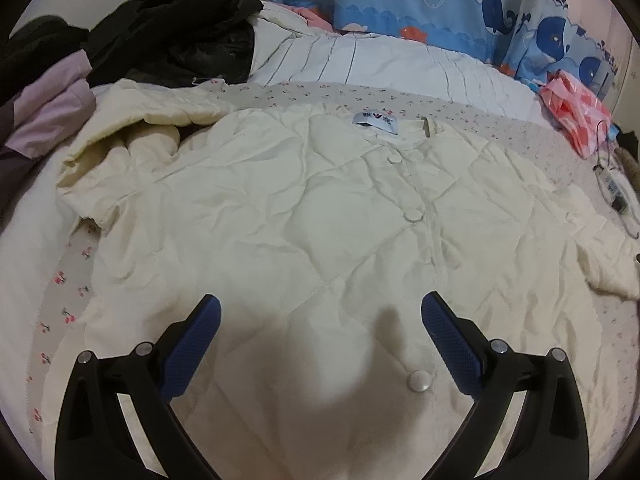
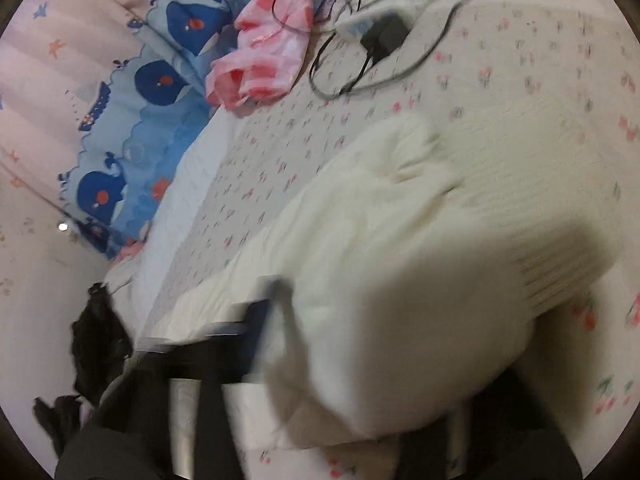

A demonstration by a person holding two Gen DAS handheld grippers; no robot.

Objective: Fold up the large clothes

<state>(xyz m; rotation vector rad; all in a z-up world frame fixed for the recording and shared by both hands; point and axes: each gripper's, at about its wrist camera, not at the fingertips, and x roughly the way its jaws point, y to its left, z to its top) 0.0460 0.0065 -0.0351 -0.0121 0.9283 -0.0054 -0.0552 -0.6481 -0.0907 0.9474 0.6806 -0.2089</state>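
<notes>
Left wrist | quilted cream jacket (image 1: pixel 320 216) (crinkled) | left tongs (image 1: pixel 320 320) released | right tongs (image 2: pixel 280 320) clenched on puffy sleeve (image 2: pixel 400 260)

Both views are circular fisheye images with dark vignetted corners and strong curvature toward the rim. Left wrist view: dim, warm, even indoor light; sharp focus; a soft shadow falls on the cream jacket (image 1: pixel 320 216) between the fingers of the left gripper (image 1: pixel 320 308). Right wrist view: heavy motion blur, worst in the lower half, smearing the right gripper (image 2: pixel 256 320); the floral bedsheet (image 2: pixel 520 80) is softly streaked
</notes>
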